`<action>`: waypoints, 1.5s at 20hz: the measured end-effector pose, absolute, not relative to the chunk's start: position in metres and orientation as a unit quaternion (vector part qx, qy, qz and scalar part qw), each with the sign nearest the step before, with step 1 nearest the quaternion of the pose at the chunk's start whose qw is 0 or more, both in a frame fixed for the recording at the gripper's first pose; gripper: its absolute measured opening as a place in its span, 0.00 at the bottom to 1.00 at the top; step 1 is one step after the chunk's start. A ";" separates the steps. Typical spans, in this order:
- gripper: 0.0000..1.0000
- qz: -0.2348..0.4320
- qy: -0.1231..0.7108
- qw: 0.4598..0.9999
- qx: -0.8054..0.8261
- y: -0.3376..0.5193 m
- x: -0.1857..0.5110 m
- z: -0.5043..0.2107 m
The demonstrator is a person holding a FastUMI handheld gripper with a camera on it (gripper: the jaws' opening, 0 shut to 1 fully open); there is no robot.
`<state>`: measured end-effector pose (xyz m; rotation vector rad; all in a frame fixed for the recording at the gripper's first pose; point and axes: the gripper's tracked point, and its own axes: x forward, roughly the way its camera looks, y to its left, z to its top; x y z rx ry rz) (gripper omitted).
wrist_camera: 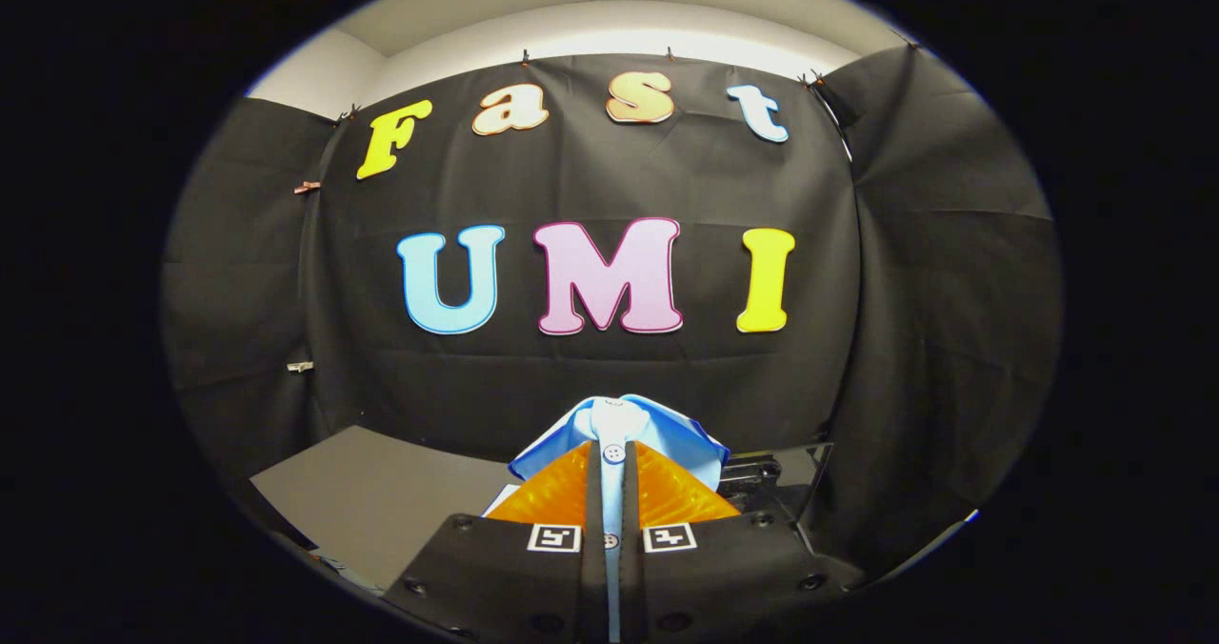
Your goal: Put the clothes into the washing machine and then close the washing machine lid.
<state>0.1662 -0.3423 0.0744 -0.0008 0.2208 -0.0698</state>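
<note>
Claw (614, 463) clenched on a light blue buttoned cloth shirt (619, 425), both fingers pressing the button strip from either side, so the garment is pinched along its front placket. Probably gripped there because the doubled fabric gives a firm bite and the rest can hang free below. Shirt is held up off the grey flat worktop (381, 492), collar end bunched just ahead of the fingertips, cloth spilling to both sides. Lifted height likely meant to clear the rim of the machine before lowering. Dark glossy washing machine part (776, 482), maybe the raised lid or top edge, sits just beyond the claw toward the worktop's far right corner; cannot tell if the drum is open. Small white shirt button (614, 452) sits between the fingers, confirming the grip line.
</note>
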 end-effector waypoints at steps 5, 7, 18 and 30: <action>0.09 -0.031 0.138 0.990 -0.008 -0.379 0.172 0.041; 0.09 -0.034 0.149 0.988 -0.016 -0.388 0.179 0.022; 0.09 -0.068 0.271 0.960 -0.033 -0.425 0.178 -0.157; 0.09 -0.091 0.444 0.891 -0.015 -0.457 0.151 -0.332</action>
